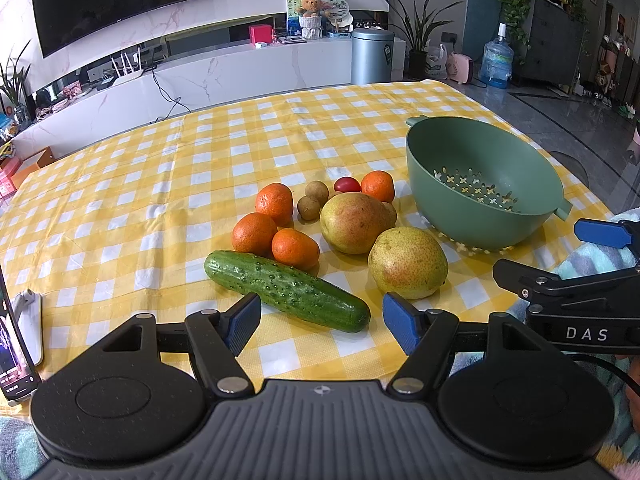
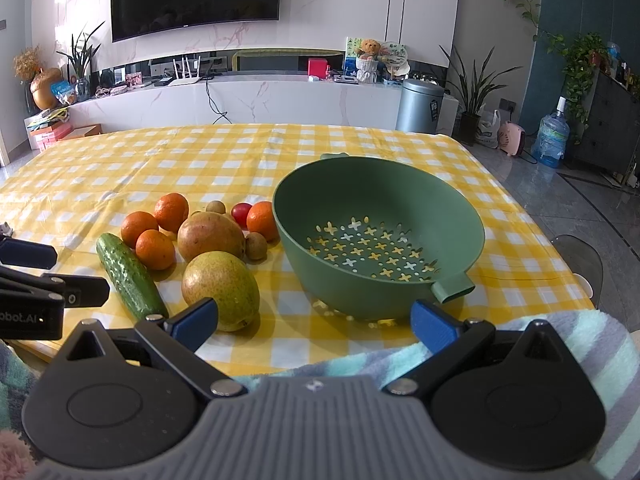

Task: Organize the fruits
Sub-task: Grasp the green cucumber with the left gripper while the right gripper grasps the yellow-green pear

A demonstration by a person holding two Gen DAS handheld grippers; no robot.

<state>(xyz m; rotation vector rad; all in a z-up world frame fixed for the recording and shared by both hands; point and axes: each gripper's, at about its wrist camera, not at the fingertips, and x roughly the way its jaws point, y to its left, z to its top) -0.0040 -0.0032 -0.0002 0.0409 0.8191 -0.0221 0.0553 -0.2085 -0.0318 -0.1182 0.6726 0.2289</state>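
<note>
A pile of produce lies on the yellow checked tablecloth (image 1: 160, 184): a cucumber (image 1: 286, 290), two pears (image 1: 406, 262) (image 1: 354, 222), several oranges (image 1: 274, 202), small brown fruits (image 1: 316, 192) and a red tomato (image 1: 347, 185). A green colander (image 1: 480, 192) stands empty to their right. My left gripper (image 1: 320, 320) is open and empty just in front of the cucumber. My right gripper (image 2: 314, 320) is open and empty, near the front table edge between the near pear (image 2: 220, 286) and the colander (image 2: 376, 232). The cucumber (image 2: 128, 276) lies at the left of the right wrist view.
A phone on a stand (image 1: 18, 340) sits at the table's left front. A striped towel (image 2: 560, 344) lies at the front edge. A glass chair (image 2: 580, 256) stands right of the table. A cabinet and TV are behind.
</note>
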